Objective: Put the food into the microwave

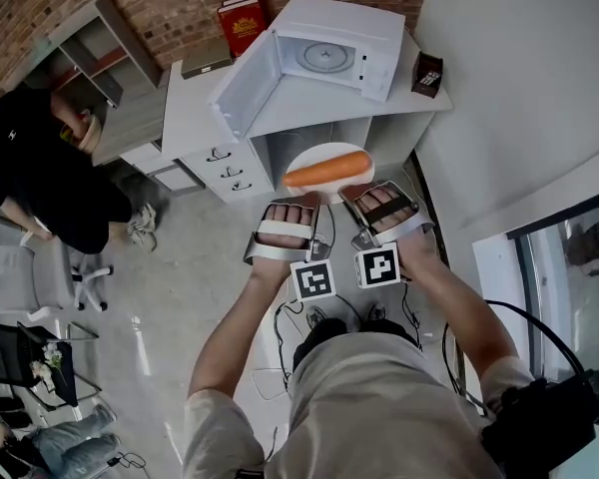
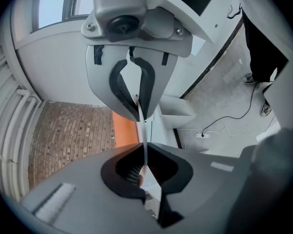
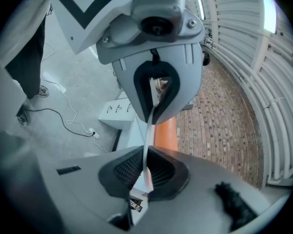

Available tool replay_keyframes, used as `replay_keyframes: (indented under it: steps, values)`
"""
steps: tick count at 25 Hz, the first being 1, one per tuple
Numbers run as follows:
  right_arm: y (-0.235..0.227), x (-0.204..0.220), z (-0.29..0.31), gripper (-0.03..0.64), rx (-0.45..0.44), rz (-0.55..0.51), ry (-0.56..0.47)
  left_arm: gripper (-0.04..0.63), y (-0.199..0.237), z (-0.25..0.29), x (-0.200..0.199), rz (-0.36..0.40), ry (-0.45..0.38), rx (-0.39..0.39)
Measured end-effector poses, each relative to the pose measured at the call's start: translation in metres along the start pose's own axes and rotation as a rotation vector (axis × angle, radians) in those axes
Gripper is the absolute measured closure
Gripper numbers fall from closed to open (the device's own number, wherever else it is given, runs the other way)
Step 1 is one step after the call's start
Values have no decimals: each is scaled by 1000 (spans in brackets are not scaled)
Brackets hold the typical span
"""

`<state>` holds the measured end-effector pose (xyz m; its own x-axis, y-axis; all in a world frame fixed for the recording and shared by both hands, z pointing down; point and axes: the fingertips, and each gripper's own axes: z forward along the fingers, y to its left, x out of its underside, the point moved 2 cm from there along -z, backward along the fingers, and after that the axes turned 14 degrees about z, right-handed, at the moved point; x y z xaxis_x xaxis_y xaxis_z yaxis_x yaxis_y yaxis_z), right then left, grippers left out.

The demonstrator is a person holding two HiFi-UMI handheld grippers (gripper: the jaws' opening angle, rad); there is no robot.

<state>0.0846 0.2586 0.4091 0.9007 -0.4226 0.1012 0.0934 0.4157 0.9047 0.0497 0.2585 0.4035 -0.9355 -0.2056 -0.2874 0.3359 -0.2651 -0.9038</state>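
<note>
Head view is showing a person in black (image 1: 40, 168) standing far off to the left of the left gripper (image 1: 299, 202). Ahead of that gripper and to its left, a white drawer unit (image 1: 225, 165) is sitting under a white desk (image 1: 192, 108). The left gripper is pinching the near left rim of a white plate (image 1: 324, 149), and in the left gripper view its jaws are pressing on the thin plate edge (image 2: 142, 140). An orange food (image 1: 326, 169) is lying across the plate, just ahead of both grippers' tips and between them; it is showing beyond the jaws in the left gripper view (image 2: 126, 130) and the right gripper view (image 3: 165, 133). Farther ahead, a white microwave (image 1: 329, 48) is standing on the desk with its door (image 1: 245, 86) hanging open to the left. The right gripper (image 1: 367, 198) is clamping the plate's near right rim (image 3: 147, 140).
</note>
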Motion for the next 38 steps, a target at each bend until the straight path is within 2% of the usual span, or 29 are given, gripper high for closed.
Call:
replay_keyframes:
  steps: [6, 11, 14, 18, 25, 34, 38]
  values:
    - [-4, -19, 13, 594, 13, 23, 32, 569, -4, 2, 22, 7, -28, -23]
    - [-13, -34, 24, 594, 38, 25, 57, 569, -7, 4, 43, 47, -35, -38]
    - [-14, -36, 29, 594, 29, 16, 48, 569, -10, 8, 47, 28, -36, -31]
    - [-26, -19, 46, 594, 46, -3, 57, 569, 3, 31, 47, 27, -31, -56]
    - [-26, 7, 90, 594, 4, 25, 33, 569, -2, 82, 45, 15, -22, -16]
    - [-41, 50, 143, 594, 7, 42, 1, 569, 8, 151, 40, 32, 6, 21]
    - [-43, 76, 163, 594, 2, 30, -7, 569, 16, 181, 32, 47, 19, 14]
